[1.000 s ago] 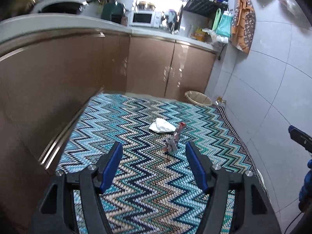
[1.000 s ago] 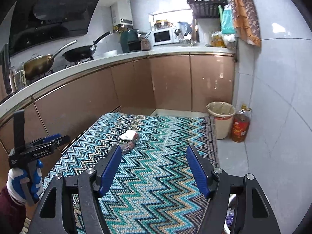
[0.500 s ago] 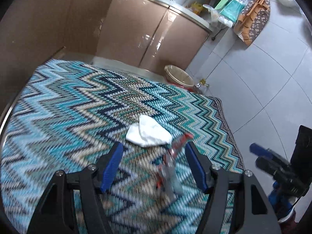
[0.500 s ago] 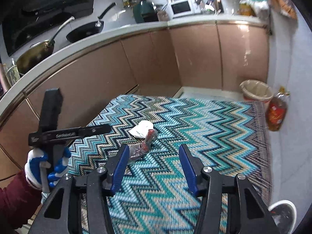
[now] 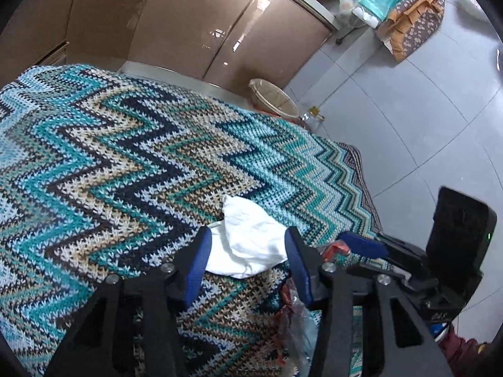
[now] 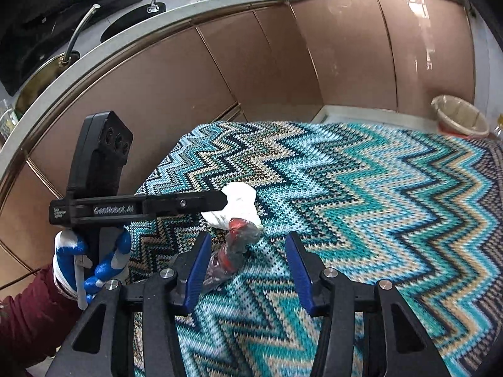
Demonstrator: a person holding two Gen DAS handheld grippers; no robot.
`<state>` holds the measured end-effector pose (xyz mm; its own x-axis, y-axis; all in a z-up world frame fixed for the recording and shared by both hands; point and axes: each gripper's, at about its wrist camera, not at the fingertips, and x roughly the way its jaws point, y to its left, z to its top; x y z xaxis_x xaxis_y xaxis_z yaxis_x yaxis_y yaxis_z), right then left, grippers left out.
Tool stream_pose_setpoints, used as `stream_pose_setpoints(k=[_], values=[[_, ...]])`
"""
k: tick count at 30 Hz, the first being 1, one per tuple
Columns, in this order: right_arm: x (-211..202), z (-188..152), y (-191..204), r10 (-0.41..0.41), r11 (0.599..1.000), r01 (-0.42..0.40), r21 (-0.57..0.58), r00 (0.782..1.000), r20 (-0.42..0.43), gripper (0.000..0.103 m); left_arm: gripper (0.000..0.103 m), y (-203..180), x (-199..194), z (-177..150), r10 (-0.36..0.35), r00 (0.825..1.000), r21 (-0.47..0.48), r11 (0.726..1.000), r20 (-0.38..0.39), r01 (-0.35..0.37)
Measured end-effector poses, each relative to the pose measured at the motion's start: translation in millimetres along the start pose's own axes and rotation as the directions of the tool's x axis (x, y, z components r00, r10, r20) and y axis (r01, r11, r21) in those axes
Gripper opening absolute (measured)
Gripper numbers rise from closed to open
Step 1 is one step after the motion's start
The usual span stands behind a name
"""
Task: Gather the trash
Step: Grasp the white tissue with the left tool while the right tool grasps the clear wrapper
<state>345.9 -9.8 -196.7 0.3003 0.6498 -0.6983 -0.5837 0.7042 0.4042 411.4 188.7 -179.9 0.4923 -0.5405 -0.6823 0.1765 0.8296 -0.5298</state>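
A crumpled white tissue (image 5: 248, 242) lies on the zigzag rug (image 5: 110, 163). My left gripper (image 5: 246, 251) is open with its fingers on either side of the tissue, low over the rug. A clear and red plastic wrapper (image 6: 234, 246) lies just beside the tissue (image 6: 239, 205). My right gripper (image 6: 246, 259) is open, with the wrapper between its fingers near the left one. The wrapper also shows in the left wrist view (image 5: 295, 314) under the right finger. The left gripper shows in the right wrist view (image 6: 217, 201), its tip at the tissue.
A beige waste bin (image 6: 460, 119) with a liner stands at the rug's far corner by the brown cabinets (image 6: 283, 72); it also shows in the left wrist view (image 5: 273, 100). A bottle (image 5: 311, 116) stands beside it. Grey tiled wall is to the right.
Both grippers have dropped and moved forward. The left one now straddles the tissue, the right one has come up to the wrapper. Both stay open.
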Motion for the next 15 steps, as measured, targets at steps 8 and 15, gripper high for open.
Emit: stream_pose_setpoints(k=[8, 15], values=[[22, 7, -10, 0.073, 0.997, -0.073, 0.035, 0.997, -0.013, 0.025, 0.01, 3, 7, -4, 0.048, 0.999, 0.044, 0.998, -0.001, -0.048], [18, 4, -6, 0.078, 0.997, -0.078, 0.025, 0.997, -0.005, 0.01, 0.0, 2, -2, -10, 0.077, 0.996, 0.048, 0.996, 0.044, -0.079]])
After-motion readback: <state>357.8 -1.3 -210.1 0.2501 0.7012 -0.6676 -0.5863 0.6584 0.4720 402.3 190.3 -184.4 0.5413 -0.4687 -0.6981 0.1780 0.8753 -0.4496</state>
